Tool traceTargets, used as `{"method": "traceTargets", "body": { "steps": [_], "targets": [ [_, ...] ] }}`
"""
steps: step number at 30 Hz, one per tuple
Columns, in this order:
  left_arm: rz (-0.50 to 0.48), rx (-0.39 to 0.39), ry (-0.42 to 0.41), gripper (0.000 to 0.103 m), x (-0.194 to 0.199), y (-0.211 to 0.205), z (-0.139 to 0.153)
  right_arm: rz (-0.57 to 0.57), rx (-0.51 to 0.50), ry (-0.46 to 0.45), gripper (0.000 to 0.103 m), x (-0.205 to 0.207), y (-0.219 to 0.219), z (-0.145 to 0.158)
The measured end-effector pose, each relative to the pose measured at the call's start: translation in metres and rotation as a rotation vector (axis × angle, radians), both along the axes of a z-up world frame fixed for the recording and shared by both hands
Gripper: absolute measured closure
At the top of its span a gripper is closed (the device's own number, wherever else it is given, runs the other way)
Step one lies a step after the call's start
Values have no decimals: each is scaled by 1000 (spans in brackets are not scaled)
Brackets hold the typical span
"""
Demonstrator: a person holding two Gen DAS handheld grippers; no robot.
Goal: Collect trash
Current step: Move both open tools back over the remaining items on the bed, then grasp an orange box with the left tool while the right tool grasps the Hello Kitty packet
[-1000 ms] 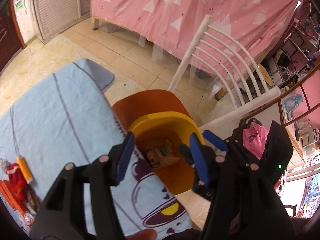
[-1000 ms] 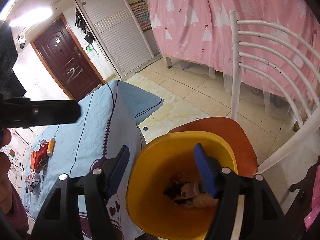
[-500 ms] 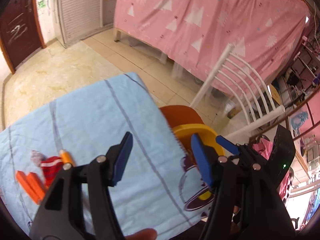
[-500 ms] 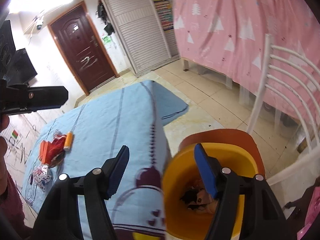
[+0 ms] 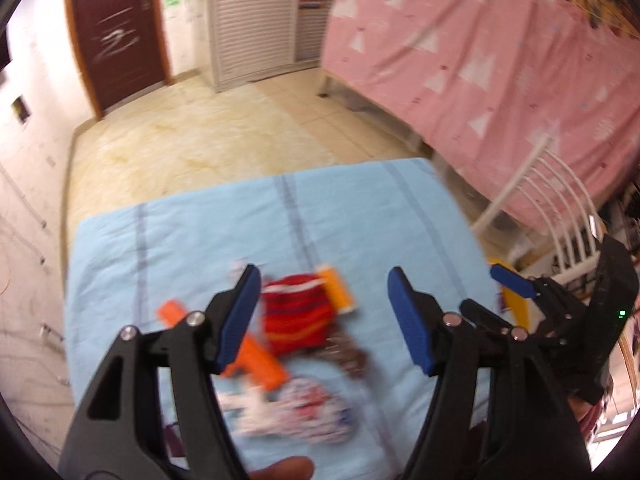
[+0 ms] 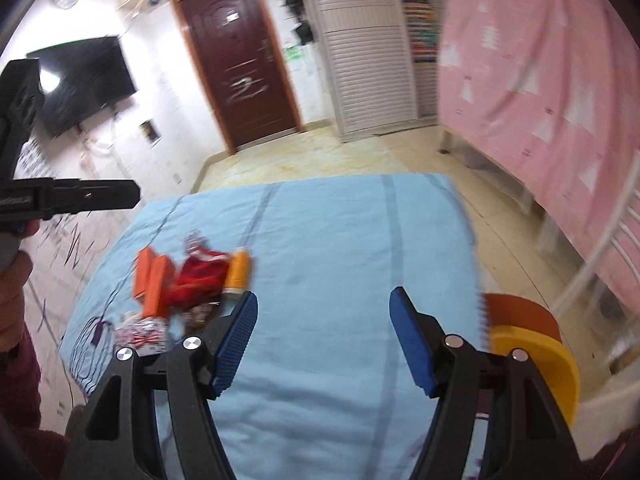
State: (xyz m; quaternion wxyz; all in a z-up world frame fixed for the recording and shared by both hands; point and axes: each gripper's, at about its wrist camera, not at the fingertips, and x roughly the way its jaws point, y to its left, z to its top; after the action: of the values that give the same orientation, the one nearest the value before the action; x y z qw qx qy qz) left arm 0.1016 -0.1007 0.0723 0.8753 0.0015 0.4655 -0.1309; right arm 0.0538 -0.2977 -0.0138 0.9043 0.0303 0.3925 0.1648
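A pile of trash lies on the blue cloth: a red wrapper, orange boxes, an orange tube and a white-and-red patterned wrapper. My left gripper is open and empty, hovering just above the pile. My right gripper is open and empty over the bare cloth, with the pile off to its left. The yellow bin sits on an orange chair seat at the right edge of the cloth.
A white chair back stands right of the table. A pink curtain hangs behind it. A dark door and a white shuttered cupboard are across the tiled floor. The view is motion-blurred.
Both grippers have swung left, away from the yellow bin and over the blue cloth. The left gripper now hovers over the trash pile. Both stayed open.
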Motion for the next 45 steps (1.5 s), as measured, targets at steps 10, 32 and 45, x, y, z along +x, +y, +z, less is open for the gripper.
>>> {"method": "traceTargets", "body": {
  "steps": [10,32,45],
  "targets": [
    [78,-7,50,40,-3,63,-30,90,-48,22,41,15,66,-1],
    [297,-41,209,40,27,106,-103,339,-79,108,41,-27,150,-27],
    [326,-76,249,40,21,110,-110,354,-87,136,41,-37,158,-47]
  ]
}}
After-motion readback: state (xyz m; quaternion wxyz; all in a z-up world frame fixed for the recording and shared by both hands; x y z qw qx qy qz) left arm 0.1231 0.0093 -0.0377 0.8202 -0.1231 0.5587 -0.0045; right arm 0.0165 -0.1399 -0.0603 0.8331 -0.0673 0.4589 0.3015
